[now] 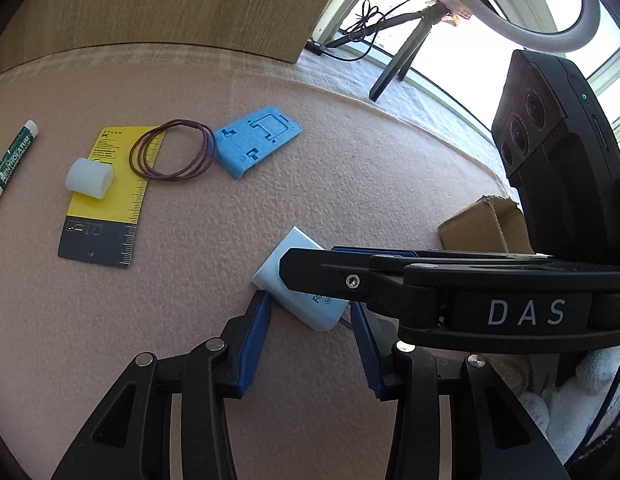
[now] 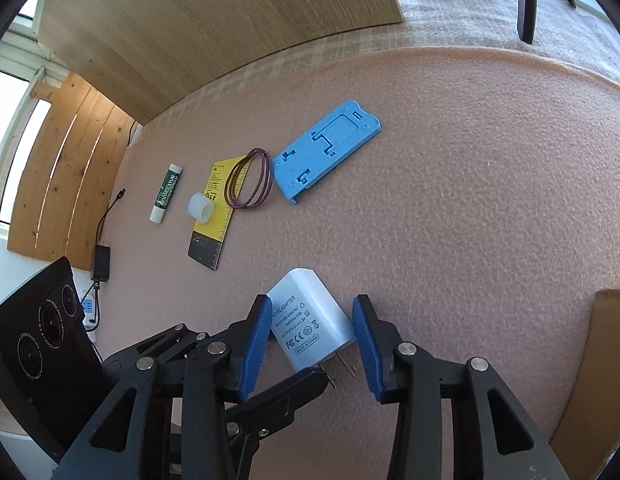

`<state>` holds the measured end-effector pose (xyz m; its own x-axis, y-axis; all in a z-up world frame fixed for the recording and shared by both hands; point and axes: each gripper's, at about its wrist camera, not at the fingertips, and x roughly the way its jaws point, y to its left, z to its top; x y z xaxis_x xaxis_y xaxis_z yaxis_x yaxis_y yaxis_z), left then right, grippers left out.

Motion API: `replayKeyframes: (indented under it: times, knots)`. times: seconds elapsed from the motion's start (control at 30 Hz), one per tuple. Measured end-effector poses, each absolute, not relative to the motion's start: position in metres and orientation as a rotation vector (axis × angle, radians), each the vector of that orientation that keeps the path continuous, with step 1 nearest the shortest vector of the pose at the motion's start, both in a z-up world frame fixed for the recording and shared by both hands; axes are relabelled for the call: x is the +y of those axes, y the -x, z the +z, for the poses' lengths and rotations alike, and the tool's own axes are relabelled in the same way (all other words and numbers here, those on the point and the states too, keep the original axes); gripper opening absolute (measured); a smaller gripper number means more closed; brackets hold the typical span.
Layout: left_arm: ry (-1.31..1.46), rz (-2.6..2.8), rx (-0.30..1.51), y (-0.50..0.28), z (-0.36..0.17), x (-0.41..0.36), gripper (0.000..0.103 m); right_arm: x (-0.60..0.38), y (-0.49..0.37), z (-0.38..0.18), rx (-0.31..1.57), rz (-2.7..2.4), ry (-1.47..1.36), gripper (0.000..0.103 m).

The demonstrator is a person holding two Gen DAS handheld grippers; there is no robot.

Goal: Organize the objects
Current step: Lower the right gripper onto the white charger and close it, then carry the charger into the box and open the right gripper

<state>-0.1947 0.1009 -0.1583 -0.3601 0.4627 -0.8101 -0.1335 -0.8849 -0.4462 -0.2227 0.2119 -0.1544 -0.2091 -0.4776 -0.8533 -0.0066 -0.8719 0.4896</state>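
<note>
Both tools converge on one white AC/DC adapter (image 2: 310,320), lying flat on the pink foam-covered desk (image 2: 470,200), prongs toward you. Your right tool (image 2: 310,336) straddles it: left pad touching or nearly so, right pad still apart, not clamped. Your left tool (image 1: 307,320) brackets the same adapter (image 1: 293,280) with jaws apart, the right tool's finger crossing above it. Risk: both closing at once, fingers colliding or pinching each other. Risk: one-sided contact spins the adapter sideways. Risk: a pad catching the prongs instead of the body, giving a weak grip.
</note>
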Motion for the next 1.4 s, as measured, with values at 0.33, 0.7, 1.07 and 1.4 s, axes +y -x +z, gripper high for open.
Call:
replayKeyframes:
  times: [0.33, 0.7, 1.07, 1.4]
  knots:
    - [1.486, 2.273, -0.376, 0.174, -0.156, 0.107, 0.042, 0.207, 0.195, -0.154, -0.593, -2.192, -1.73, 0.036]
    - [1.406, 2.281, -0.218, 0.117, -0.134, 0.137, 0.042, 0.224, 0.124, -0.148, -0.802, -2.237, -1.656, 0.035]
    - [1.235, 2.252, -0.063, 0.097, -0.076, 0.198, 0.042, 0.266, 0.078, -0.09, -0.813, -2.396, -1.521, 0.035]
    - [1.137, 2.14, 0.034, 0.085, -0.051, 0.279, 0.042, 0.328, 0.032, -0.059, -0.857, -2.559, -1.473, 0.035]
